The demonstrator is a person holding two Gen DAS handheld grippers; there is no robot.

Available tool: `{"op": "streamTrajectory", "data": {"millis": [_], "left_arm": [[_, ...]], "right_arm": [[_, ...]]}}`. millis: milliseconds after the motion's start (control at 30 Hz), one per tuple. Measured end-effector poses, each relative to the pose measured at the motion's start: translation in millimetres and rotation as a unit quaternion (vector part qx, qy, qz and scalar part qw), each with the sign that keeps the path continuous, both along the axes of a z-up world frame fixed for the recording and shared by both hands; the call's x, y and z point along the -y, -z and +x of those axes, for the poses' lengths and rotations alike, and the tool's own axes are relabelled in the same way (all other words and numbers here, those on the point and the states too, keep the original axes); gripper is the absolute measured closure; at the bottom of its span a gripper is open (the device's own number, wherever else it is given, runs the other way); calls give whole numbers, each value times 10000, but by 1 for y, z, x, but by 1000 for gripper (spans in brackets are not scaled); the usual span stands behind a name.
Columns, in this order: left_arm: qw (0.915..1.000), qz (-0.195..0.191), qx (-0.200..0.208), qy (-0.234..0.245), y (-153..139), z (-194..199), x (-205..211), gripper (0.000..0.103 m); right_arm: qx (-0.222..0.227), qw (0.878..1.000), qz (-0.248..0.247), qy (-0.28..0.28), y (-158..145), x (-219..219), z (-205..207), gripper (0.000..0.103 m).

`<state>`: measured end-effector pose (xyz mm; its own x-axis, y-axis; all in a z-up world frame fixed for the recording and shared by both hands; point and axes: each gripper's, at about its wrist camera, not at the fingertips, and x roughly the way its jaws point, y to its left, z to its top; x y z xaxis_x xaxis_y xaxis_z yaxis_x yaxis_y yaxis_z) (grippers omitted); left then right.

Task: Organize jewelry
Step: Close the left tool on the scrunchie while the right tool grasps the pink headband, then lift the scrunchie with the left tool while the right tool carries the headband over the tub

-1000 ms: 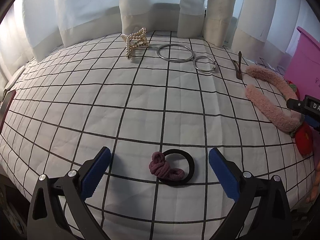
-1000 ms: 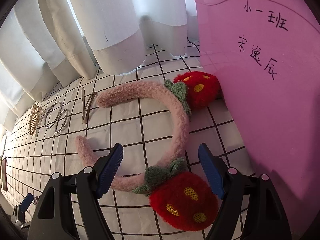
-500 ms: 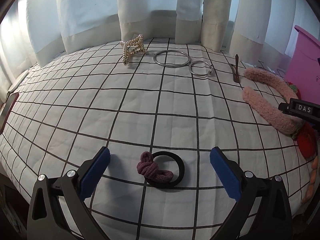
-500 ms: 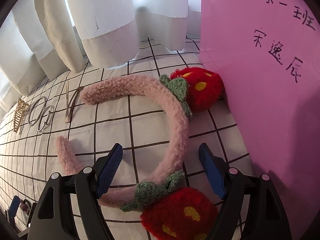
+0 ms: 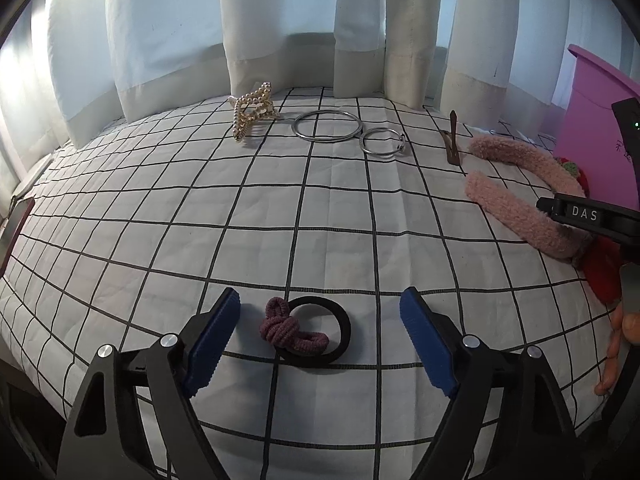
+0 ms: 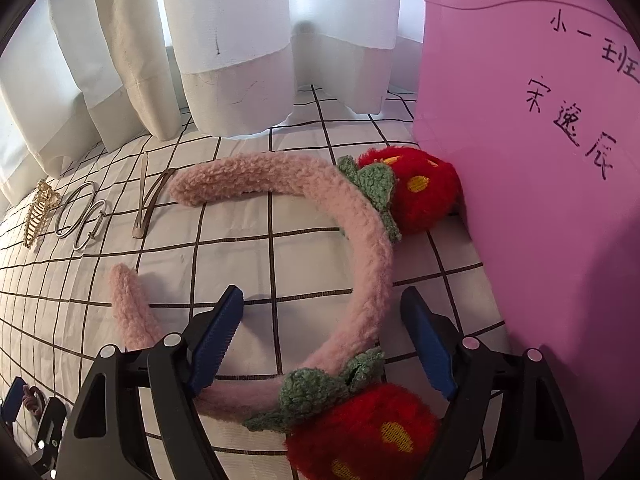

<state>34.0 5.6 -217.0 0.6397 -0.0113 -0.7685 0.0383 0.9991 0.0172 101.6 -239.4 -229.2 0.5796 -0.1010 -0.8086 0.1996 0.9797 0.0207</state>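
A black hair tie (image 5: 344, 328) and a knotted maroon hair tie (image 5: 288, 330) lie together on the checked cloth. My left gripper (image 5: 320, 300) straddles them. Its jaws are closing, and the blue pads stand clear of the ties on both sides. A fuzzy pink headband (image 6: 360, 232) with two red strawberry pompoms (image 6: 420, 192) lies beside the pink box (image 6: 540, 160). My right gripper (image 6: 322, 298) is over it with the band running between its fingers. These jaws are closing too, and the pads do not press on the band.
At the back of the cloth lie a pearl claw clip (image 5: 252, 110), a large silver bangle (image 5: 326, 126), a smaller one (image 5: 382, 142) and a brown hair clip (image 5: 452, 140). White curtains (image 5: 280, 20) hang behind. A person's fingers (image 5: 616, 344) show at the right edge.
The left jaws have drawn closer together around the hair ties. The right gripper has turned a little over the headband and its jaws have narrowed slightly. Nothing has been picked up.
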Motion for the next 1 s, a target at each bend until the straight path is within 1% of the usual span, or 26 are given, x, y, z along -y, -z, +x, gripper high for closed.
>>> {"op": "streamTrajectory", "data": {"millis": [33, 67, 100, 133, 167, 200, 233, 267, 300, 367, 467, 633, 1000], "left_arm": [[10000, -8, 14, 43, -1, -1, 1, 32], [10000, -9, 26, 82, -1, -2, 3, 34], [9999, -19, 39, 133, -2, -2, 4, 40], [9998, -16, 51, 186, -2, -3, 5, 47], [9997, -18, 65, 255, -3, -5, 7, 52], [9994, -7, 78, 337, -4, -6, 10, 67], [9991, 37, 86, 405, -5, -7, 14, 81], [9988, 89, 89, 464, -5, -9, 17, 85], [9986, 166, 100, 485, -5, -9, 20, 86], [9986, 160, 87, 501, -6, -8, 19, 87], [9988, 32, 14, 497, -6, -6, 14, 87], [9989, 2, 31, 462, -13, -7, 7, 88], [9984, -99, 204, 511, -43, -6, 0, 88]], "right_arm": [[18, 10000, -10, -60, -1, -2, -1, 36], [23, 9999, -31, -97, -4, -5, -6, 43], [35, 9999, -16, -117, -5, -7, -7, 49], [44, 9999, -16, -128, -6, -7, -8, 53], [55, 9999, -13, -131, -7, -7, -9, 63], [56, 9999, 6, -135, -8, -7, -10, 71], [54, 9999, 54, -144, -9, -6, -11, 75], [54, 9998, 109, -154, -9, -4, -12, 81], [57, 9997, 158, -171, -10, -3, -13, 85], [70, 9995, 230, -201, -10, -2, -14, 88], [159, 9993, 246, -238, -14, -4, -19, 88], [308, 9986, 300, -295, -18, -1, -18, 89], [590, 9973, 233, -377, -49, -2, -24, 89]]}}
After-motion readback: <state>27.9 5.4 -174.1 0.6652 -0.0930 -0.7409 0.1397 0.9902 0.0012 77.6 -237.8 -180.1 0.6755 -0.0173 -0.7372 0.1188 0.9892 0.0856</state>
